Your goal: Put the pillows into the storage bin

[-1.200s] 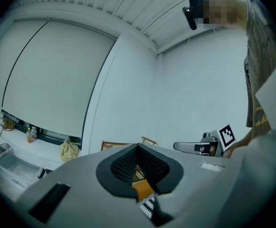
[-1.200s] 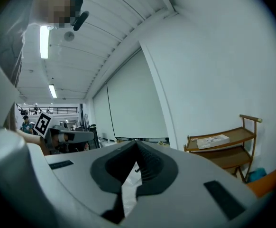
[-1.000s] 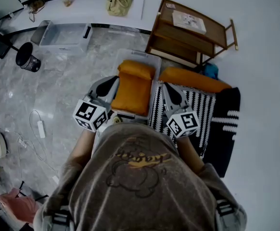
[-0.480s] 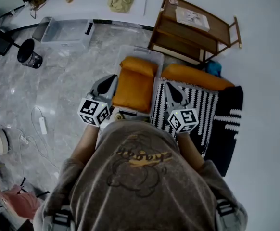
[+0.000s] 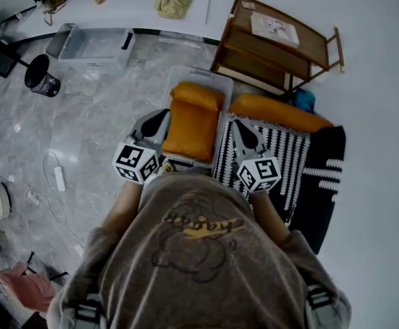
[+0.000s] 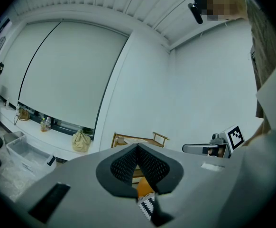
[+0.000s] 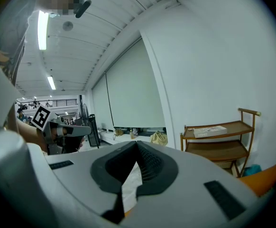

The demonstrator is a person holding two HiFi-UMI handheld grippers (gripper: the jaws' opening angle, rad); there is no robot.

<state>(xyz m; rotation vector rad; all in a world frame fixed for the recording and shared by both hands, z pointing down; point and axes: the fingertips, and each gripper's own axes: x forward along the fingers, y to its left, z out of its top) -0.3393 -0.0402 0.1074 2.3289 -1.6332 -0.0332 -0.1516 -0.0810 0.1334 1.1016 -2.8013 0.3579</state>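
Note:
An orange pillow (image 5: 191, 122) lies in the clear storage bin (image 5: 221, 82) on the floor in front of me. To the bin's right lie a second orange pillow (image 5: 276, 112), a black-and-white zigzag pillow (image 5: 288, 157) and a black pillow with white stripes (image 5: 324, 177). My left gripper (image 5: 161, 114) is shut and empty along the bin's left side. My right gripper (image 5: 236, 125) is shut and empty between the bin and the zigzag pillow. In the left gripper view the jaws (image 6: 138, 148) meet, as they do in the right gripper view (image 7: 137, 144).
A wooden shelf trolley (image 5: 275, 40) stands against the wall behind the pillows. A second clear bin (image 5: 93, 46) and a black round stand (image 5: 40, 77) are at the far left. A power strip with cable (image 5: 60, 178) lies on the marble floor at my left.
Both grippers have sunk a little beside the bin, still shut. The pillows lie as before.

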